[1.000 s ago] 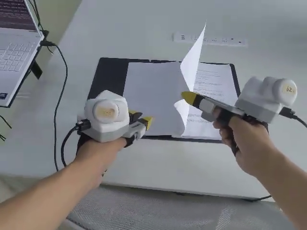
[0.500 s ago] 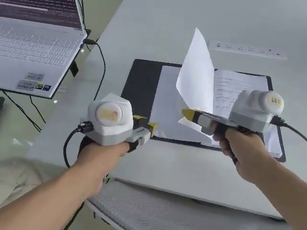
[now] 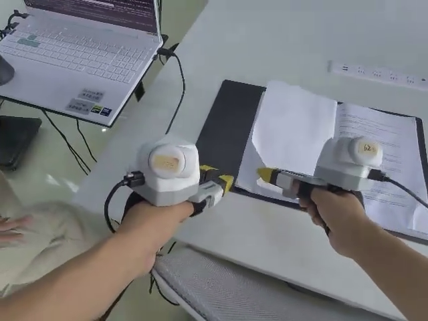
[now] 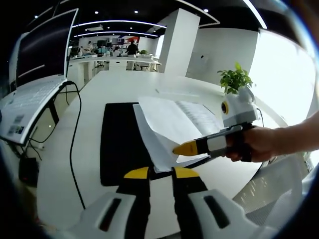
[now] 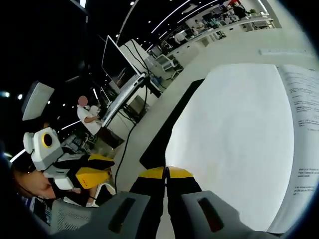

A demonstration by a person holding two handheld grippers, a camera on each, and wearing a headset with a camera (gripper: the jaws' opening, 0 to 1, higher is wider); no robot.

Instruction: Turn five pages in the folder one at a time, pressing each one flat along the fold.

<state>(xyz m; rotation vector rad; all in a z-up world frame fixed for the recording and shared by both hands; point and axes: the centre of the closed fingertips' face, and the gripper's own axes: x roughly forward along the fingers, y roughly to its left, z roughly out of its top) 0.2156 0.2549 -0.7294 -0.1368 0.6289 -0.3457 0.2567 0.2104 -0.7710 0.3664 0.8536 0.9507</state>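
A black folder (image 3: 224, 127) (image 4: 117, 144) lies open on the white table. One white page (image 3: 294, 127) (image 4: 164, 122) (image 5: 234, 134) leans low over to the left, blank side up. Its lower corner sits in my right gripper (image 3: 265, 175) (image 5: 166, 173) (image 4: 183, 148), whose jaws are shut on the sheet near the folder's front edge. The printed page (image 3: 384, 147) (image 5: 301, 114) lies flat to the right. My left gripper (image 3: 219, 179) (image 4: 161, 173) (image 5: 97, 168) hovers open just in front of the folder's black left cover, touching nothing.
An open laptop (image 3: 87, 53) (image 4: 35, 94) stands at the left, and its black cable (image 3: 177, 87) runs along the table beside the folder. A white power strip (image 3: 381, 72) lies behind the folder. A potted plant (image 4: 234, 79) stands at the far right.
The page stood upright at the fold and has swung down to the left with my right gripper still holding its corner. The left gripper has barely moved. The head camera shifted.
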